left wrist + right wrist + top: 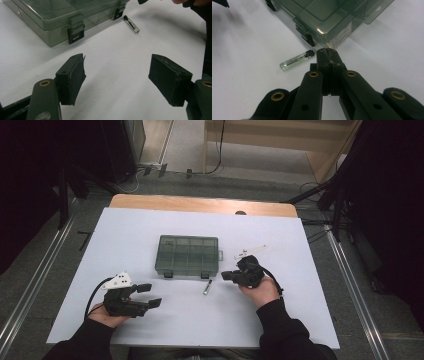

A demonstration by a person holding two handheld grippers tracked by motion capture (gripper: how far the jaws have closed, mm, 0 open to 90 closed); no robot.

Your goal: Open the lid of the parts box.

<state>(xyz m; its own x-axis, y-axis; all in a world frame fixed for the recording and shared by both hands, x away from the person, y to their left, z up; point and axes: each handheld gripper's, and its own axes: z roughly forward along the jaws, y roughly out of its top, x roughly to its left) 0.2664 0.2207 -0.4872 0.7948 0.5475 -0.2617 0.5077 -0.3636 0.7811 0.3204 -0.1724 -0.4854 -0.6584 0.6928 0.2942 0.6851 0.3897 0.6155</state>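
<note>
Vial [296, 60], clear with a black cap, lies on the white counter [150, 320] just in front of the closed grey organiser box [188, 255]. Right gripper [327, 53] has its fingers pressed together on nothing, just beside the vial. Left gripper [116, 75] has its fingers spread.

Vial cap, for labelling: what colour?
Black, on the clear vial; clearest in the right gripper view.
</note>
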